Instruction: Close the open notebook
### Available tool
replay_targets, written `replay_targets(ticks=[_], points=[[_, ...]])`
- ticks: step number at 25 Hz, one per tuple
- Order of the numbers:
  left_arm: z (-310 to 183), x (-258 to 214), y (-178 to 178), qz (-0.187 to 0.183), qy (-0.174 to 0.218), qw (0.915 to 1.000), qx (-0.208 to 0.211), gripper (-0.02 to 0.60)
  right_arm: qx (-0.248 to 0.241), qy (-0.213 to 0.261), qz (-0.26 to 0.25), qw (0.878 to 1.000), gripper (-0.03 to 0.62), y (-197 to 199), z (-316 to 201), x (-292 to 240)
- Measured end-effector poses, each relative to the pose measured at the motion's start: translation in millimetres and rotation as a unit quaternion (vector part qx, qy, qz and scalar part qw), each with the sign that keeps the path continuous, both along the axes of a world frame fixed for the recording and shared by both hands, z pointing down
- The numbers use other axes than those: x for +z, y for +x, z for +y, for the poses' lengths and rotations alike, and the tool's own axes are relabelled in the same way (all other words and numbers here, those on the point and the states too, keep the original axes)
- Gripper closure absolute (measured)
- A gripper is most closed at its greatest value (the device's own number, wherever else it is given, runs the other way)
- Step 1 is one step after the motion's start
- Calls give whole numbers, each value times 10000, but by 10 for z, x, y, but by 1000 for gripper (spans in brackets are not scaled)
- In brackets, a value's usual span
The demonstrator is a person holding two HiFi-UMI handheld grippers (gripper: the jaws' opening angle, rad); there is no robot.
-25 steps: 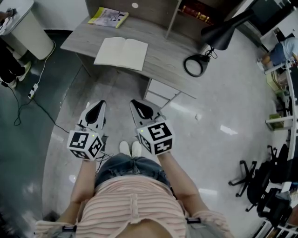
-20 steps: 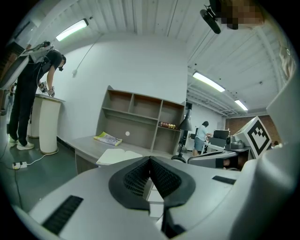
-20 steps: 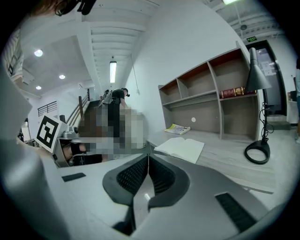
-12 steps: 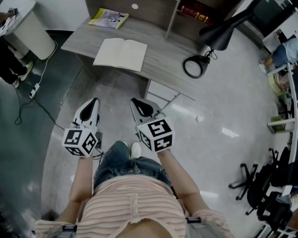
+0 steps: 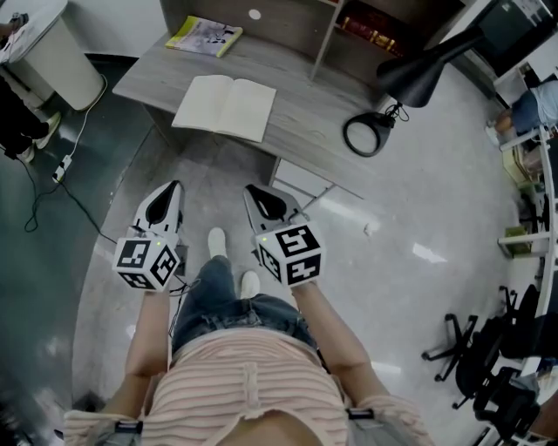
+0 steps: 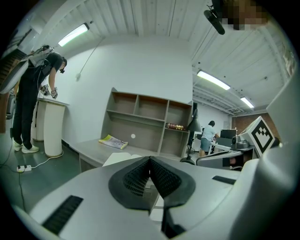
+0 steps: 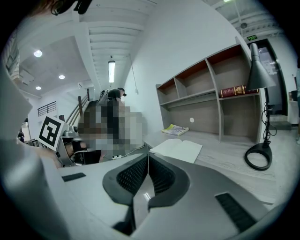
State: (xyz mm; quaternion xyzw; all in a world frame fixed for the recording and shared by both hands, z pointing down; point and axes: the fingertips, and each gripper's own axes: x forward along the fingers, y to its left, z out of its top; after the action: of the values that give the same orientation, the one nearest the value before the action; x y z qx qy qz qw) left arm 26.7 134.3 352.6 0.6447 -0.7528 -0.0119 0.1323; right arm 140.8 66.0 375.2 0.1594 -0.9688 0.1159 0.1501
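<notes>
An open notebook [image 5: 226,107] with blank cream pages lies flat on the grey desk [image 5: 296,118]; it also shows in the right gripper view as the notebook [image 7: 177,149] and partly behind the jaws in the left gripper view as the notebook [image 6: 119,158]. My left gripper [image 5: 166,193] and right gripper [image 5: 259,197] hang over the floor, well short of the desk's front edge. Both are shut with nothing between their jaws.
A yellow booklet [image 5: 203,35] lies at the desk's back left. A black desk lamp [image 5: 394,91] stands at the desk's right end, a shelf unit [image 5: 349,26] behind. A white bin [image 5: 48,57] and a floor cable [image 5: 61,165] are at left; office chairs [image 5: 488,348] at right.
Both grippers have drifted slightly left and toward the desk as the person steps forward; one shoe now shows ahead between them. Jaws stayed shut.
</notes>
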Motion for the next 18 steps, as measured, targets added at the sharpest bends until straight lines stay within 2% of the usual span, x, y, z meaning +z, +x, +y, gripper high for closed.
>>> replay_targets(ticks=[8, 18], points=[[-380, 142, -516, 98, -132, 9999, -6, 572, 70, -106, 164, 9998, 576, -420, -375, 114], [-947, 301, -1553, 173, -396, 9991, -3, 572, 229, -206, 424, 9986, 576, -1266, -939, 212]])
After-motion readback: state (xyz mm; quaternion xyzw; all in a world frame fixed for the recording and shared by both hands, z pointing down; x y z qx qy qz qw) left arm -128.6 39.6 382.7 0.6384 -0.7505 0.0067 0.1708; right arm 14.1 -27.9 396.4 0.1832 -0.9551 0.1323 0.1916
